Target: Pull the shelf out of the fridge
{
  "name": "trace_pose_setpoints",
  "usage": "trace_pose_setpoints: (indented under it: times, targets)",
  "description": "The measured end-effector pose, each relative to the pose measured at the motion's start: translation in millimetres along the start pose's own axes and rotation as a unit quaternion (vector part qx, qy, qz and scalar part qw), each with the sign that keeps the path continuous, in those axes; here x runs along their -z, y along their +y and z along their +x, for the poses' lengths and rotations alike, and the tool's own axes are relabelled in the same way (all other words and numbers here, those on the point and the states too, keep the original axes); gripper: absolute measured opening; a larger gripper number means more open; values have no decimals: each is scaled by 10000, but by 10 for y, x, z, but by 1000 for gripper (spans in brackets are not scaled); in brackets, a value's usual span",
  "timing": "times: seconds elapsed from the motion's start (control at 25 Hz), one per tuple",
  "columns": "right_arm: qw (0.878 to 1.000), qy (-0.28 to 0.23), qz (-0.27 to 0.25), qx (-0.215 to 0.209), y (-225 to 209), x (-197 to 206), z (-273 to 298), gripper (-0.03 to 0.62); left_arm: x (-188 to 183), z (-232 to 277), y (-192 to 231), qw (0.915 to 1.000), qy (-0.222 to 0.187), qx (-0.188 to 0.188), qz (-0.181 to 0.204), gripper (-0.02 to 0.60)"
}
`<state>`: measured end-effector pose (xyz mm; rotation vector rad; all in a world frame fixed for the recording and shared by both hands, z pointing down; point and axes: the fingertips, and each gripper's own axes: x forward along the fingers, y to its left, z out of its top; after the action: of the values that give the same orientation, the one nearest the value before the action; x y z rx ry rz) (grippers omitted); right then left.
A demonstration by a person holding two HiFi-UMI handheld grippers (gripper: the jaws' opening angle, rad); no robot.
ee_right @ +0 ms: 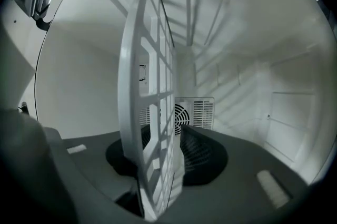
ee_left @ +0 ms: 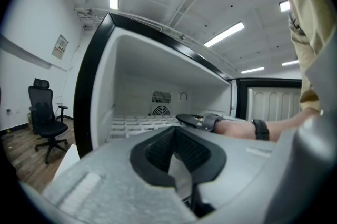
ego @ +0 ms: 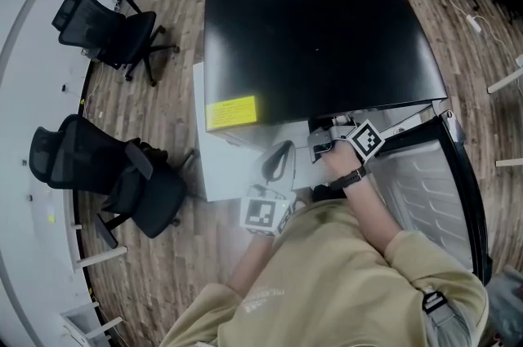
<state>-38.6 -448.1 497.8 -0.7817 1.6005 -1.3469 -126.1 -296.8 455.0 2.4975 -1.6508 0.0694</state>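
The shelf (ee_right: 152,112), a white plastic grid, sits inside the fridge (ego: 315,43), whose opening faces 5 o'clock in the head view. Our right gripper (ee_right: 158,138) straddles its front edge and seems clamped on it, though one pad is hidden behind the bars. Our left gripper (ee_left: 179,146) waits outside at 6 o'clock from the fridge, jaws apart on nothing. We judge the shelf light and stiff but thin-barred, likely to flex or crack if twisted. So we would hold the solid front rail near mid-width and draw it straight out, level, so it does not bind.
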Motion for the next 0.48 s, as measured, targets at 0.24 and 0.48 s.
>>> trace_pose_setpoints:
  times: [0.24,0.48]
  targets:
    - [9987,-326,-332,223,-13,-75,4,118,-60,59,51,10000,-29,-27,32,2]
    - [9988,-310,-362,135,20,-73,20,41,-78,119,28,10000,-51,2,47,2]
